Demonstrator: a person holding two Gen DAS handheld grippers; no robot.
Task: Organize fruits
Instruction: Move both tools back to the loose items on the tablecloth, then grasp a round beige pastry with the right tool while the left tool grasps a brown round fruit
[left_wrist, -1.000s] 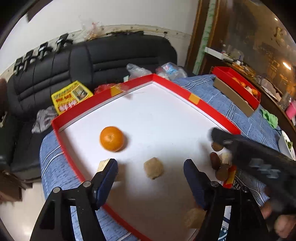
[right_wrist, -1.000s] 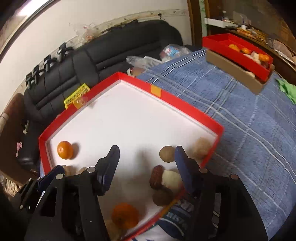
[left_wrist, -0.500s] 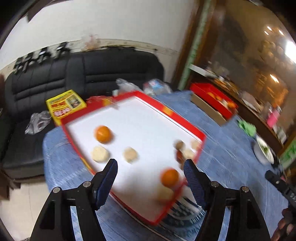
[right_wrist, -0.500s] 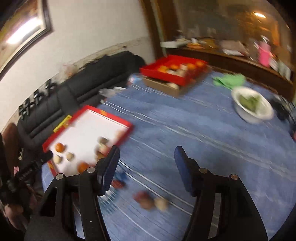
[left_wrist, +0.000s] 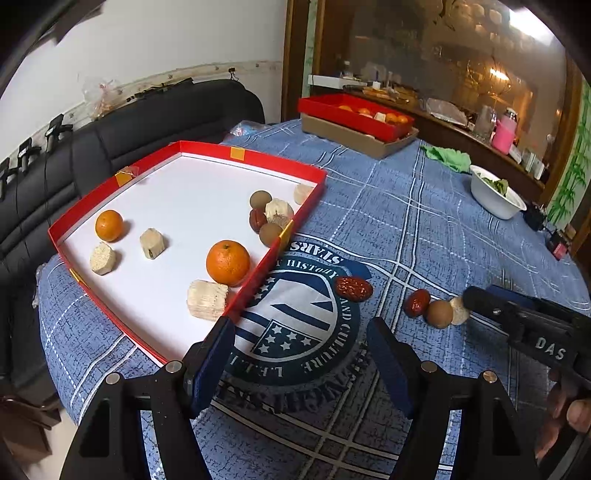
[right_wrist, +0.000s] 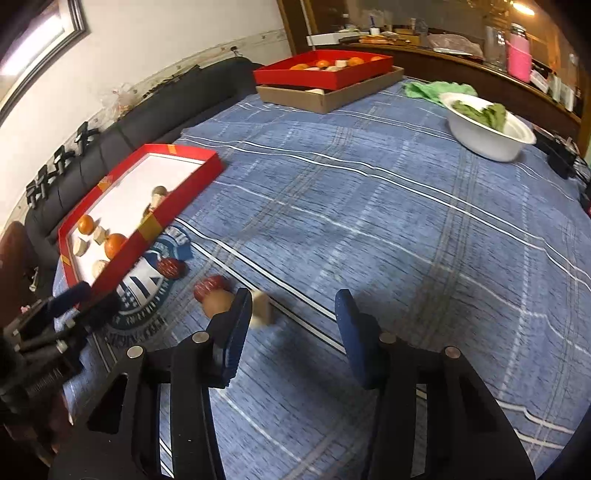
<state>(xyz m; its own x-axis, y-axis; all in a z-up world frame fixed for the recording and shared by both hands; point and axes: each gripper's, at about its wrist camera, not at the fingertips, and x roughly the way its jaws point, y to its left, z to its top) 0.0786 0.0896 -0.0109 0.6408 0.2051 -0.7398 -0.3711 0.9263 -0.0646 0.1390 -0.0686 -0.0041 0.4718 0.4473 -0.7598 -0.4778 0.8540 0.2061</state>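
Note:
A red-rimmed white tray (left_wrist: 236, 153) (right_wrist: 192, 184) holds two oranges (left_wrist: 227, 263) (left_wrist: 109, 225), several pale chunks (left_wrist: 151, 243) and small brown fruits (left_wrist: 270, 233). On the blue cloth lie a red date (left_wrist: 352, 288) (right_wrist: 170, 267), another date (left_wrist: 416, 302) (right_wrist: 211, 286), a brown round fruit (left_wrist: 439, 314) (right_wrist: 218, 302) and a pale chunk (left_wrist: 459, 311) (right_wrist: 261, 312). My left gripper (left_wrist: 301, 360) is open and empty above the cloth's emblem. My right gripper (right_wrist: 291, 332) is open and empty, its left finger beside the pale chunk.
A second red tray (left_wrist: 354, 112) (right_wrist: 321, 70) of fruit sits on a cardboard box (right_wrist: 325, 96) at the far edge. A white bowl (left_wrist: 496, 197) (right_wrist: 487, 129) with greens and a green cloth (right_wrist: 432, 90) lie to the right. A black sofa (left_wrist: 110, 125) stands behind the table.
Both grippers pulled back and away from the tray, still open. The right gripper swung to the loose fruits on the cloth; the views widened to the whole table.

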